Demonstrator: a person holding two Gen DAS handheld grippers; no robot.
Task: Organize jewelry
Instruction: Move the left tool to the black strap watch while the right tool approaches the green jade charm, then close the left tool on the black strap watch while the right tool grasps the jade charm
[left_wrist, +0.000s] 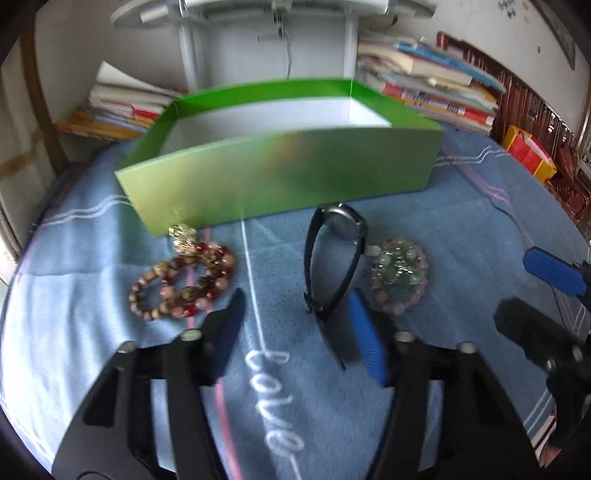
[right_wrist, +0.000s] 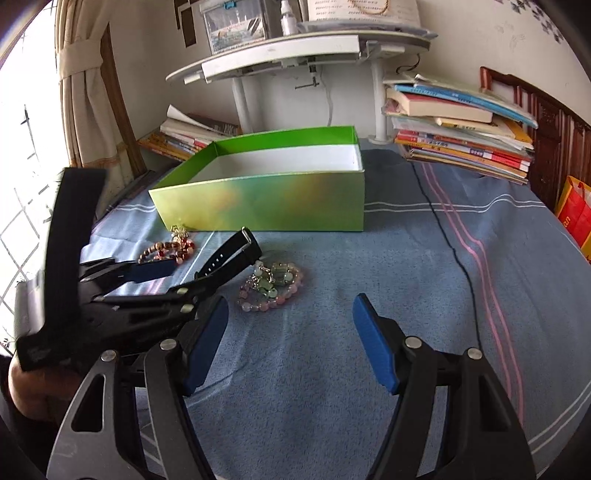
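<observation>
An open green box (left_wrist: 280, 177) with a white inside stands on a blue cloth; it also shows in the right wrist view (right_wrist: 266, 206). In front of it lie brown and red bead bracelets (left_wrist: 184, 282), a black wristwatch (left_wrist: 334, 254) and a pink and green bead bracelet (left_wrist: 400, 275). My left gripper (left_wrist: 295, 317) is open, its fingertips just short of the watch strap. My right gripper (right_wrist: 290, 343) is open and empty over bare cloth, right of the pink bracelet (right_wrist: 271, 286). The watch (right_wrist: 231, 260) lies by the left gripper's fingers (right_wrist: 155, 271).
Stacks of books (right_wrist: 458, 125) stand behind the box at right and at left (right_wrist: 188, 136). A white shelf stand (right_wrist: 295, 55) rises behind. A black cable (right_wrist: 454, 251) runs across the cloth. A curtain (right_wrist: 85, 88) hangs at left.
</observation>
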